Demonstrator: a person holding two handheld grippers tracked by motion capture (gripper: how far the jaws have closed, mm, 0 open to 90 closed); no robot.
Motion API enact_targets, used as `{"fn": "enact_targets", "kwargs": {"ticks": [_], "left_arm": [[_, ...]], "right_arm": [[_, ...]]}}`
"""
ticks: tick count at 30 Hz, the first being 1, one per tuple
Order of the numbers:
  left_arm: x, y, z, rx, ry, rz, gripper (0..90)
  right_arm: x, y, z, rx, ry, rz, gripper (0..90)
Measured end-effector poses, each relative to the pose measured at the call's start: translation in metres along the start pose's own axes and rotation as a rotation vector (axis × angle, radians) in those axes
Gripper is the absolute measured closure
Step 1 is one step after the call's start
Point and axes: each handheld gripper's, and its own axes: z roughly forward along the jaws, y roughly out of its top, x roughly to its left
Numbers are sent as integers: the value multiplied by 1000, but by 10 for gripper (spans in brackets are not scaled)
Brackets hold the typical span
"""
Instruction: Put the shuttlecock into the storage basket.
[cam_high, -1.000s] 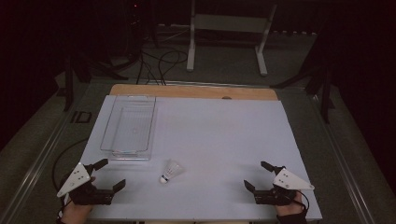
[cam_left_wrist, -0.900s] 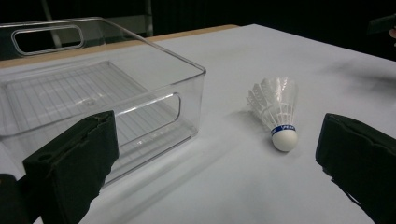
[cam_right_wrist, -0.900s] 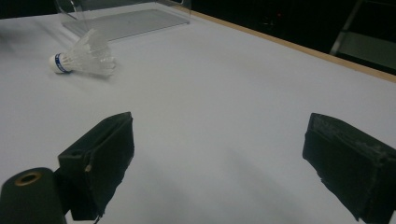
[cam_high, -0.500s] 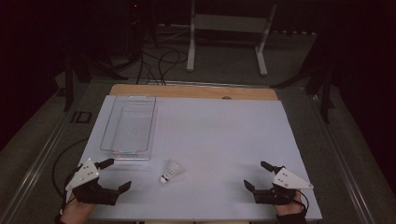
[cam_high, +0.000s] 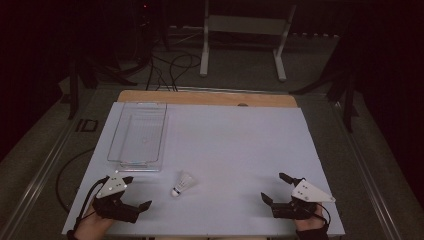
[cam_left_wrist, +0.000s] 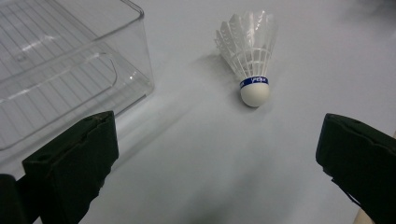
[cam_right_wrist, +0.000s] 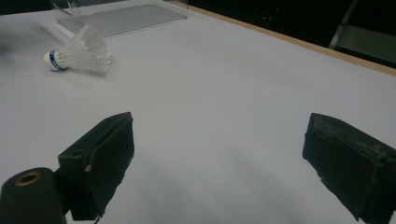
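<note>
Here, line by line:

Shuttlecock (cam_high: 183, 183): lies on its side on the white tabletop (cam_high: 235, 150), near the front edge — just past the near end of the bin, touching neither jaw of either tool.
Cork: white, with a blue band above it; in the left gripper view it points toward the camera, the feather skirt away.
Left hand-held gripper (cam_high: 135, 192): jaws spread wide with nothing between them, low over the front left corner of the tabletop; the shuttlecock sits ahead of it, nearer the right jaw's side in its own view.
Right hand-held gripper (cam_high: 276, 188): jaws likewise spread and bare, at the front right — well apart from the shuttlecock, which shows far off at the upper left of the right gripper view.
Bin (cam_high: 138, 134): clear plastic, ribbed floor, long side running away from the person, on the left half of the tabletop; its near end is close to the left hand-held gripper.
Tabletop edge: a wooden strip shows along the far side.
</note>
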Motion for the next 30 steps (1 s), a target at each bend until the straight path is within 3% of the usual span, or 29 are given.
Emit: {"fn": "enact_targets", "kwargs": {"ticks": [8, 15, 20, 28, 30], "left_arm": [[-6, 3, 11, 39, 41, -28, 1], [-16, 12, 17, 96, 21, -49, 1], [-26, 20, 20, 153, 65, -26, 1], [-38, 32, 27, 200, 23, -8, 1], [-39, 33, 29, 212, 8, -28, 1]], "right_arm": [[1, 0, 1, 8, 4, -5, 89], [0, 0, 1, 8, 4, -1, 89], [1, 0, 1, 9, 2, -2, 89], [1, 0, 1, 10, 7, 9, 89], [1, 1, 1, 10, 8, 9, 89]]}}
